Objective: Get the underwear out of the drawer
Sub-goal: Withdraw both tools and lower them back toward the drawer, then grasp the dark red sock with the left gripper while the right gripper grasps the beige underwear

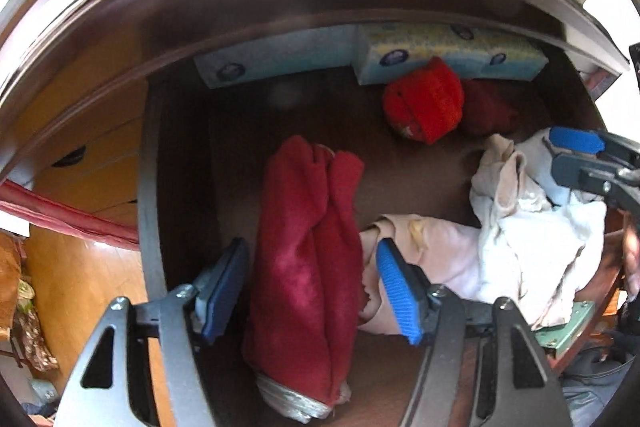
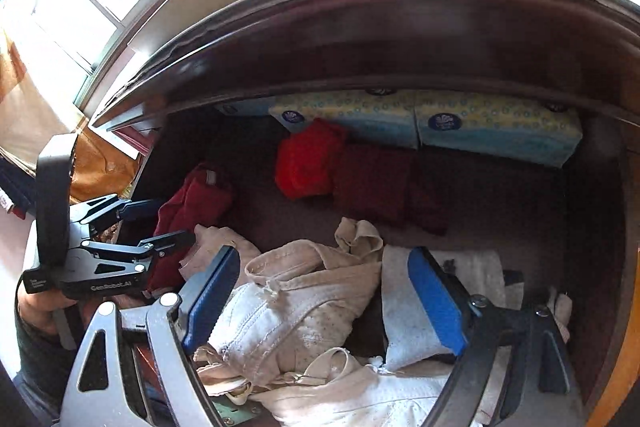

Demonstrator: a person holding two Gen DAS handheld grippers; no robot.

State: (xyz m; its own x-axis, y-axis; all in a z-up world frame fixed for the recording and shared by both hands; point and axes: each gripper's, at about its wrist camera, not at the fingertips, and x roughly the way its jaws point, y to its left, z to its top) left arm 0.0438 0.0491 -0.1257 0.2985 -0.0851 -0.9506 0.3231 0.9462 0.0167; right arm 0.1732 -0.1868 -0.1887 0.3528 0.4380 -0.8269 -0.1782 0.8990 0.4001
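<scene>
The open drawer (image 1: pixel 150 187) holds clothes. A dark red folded garment (image 1: pixel 304 267) lies lengthwise in it. My left gripper (image 1: pixel 314 291) points down over it, open, one blue pad on each side and neither pressing the cloth. To the right lies a heap of beige and white underwear (image 1: pixel 520 235). My right gripper (image 2: pixel 324 295) stands open over that underwear heap (image 2: pixel 304 307), its pads astride the cloth without squeezing it. The right gripper (image 1: pixel 576 155) also shows in the left wrist view, and the left gripper (image 2: pixel 176 221) in the right wrist view.
Light blue tissue boxes (image 2: pixel 480 131) line the drawer's back wall. A bright red rolled item (image 2: pixel 304 163) and a dark red folded cloth (image 2: pixel 376 183) lie in front of them. The cabinet top overhangs the back. A person's hand (image 2: pixel 36 307) holds the left gripper.
</scene>
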